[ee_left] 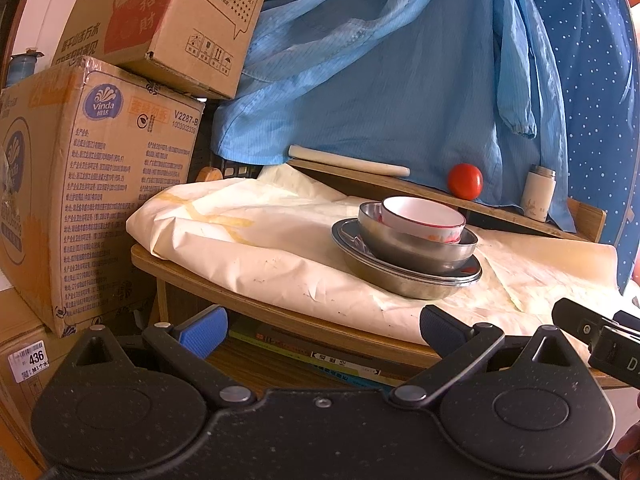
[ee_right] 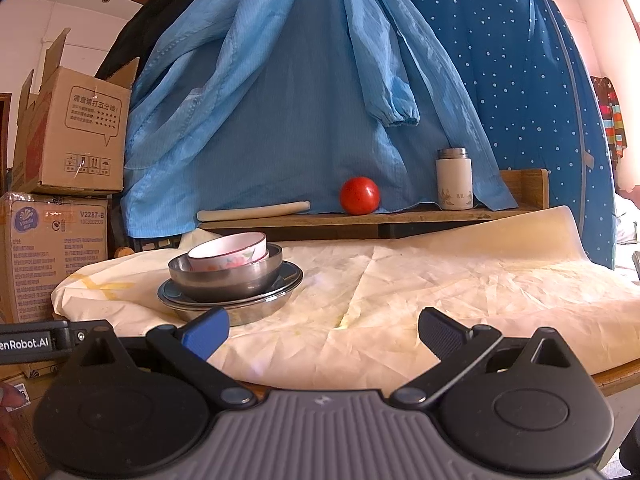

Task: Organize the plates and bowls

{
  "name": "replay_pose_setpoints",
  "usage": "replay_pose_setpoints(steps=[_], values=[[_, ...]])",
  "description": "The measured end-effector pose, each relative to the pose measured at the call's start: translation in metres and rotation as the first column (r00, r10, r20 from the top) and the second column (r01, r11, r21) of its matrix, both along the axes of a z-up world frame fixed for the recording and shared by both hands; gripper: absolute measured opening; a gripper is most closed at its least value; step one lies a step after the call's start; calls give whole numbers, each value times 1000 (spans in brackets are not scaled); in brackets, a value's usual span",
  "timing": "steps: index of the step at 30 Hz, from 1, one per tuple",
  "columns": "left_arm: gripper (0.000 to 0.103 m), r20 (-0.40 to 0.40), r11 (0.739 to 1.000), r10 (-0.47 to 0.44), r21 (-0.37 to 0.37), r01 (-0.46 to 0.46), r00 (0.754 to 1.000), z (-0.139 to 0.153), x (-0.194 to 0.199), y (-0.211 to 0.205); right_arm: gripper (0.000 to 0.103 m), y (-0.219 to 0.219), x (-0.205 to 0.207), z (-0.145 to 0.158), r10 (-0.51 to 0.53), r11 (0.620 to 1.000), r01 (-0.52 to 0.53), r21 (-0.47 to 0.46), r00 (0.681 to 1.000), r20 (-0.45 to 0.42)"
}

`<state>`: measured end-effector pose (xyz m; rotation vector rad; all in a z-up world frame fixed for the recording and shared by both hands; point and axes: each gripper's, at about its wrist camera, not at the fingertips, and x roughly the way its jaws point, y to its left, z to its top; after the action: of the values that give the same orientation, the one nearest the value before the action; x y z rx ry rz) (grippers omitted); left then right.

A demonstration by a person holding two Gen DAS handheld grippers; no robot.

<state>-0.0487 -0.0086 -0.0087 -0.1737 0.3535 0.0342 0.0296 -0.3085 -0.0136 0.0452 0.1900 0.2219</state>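
White bowl nested in steel bowl atop steel plates, stacked near surface left edge, left hand-held gripper and right hand-held gripper held apart, empty, short of front edge.

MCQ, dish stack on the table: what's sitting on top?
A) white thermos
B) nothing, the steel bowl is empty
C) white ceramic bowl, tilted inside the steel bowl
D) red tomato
C: the white ceramic bowl sits tilted inside the steel bowl, which rests on the steel plates; the tomato and thermos stand on the back shelf instead.
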Motion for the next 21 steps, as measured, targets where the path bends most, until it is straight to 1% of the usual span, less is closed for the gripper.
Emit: replay_pose_setpoints(steps=[21], values=[[102, 0, 1000, 2, -1, -2, 1000, -1, -2, -1, 103, 3, -3, 0, 2, 1000, -2, -2, 1000, -2]])
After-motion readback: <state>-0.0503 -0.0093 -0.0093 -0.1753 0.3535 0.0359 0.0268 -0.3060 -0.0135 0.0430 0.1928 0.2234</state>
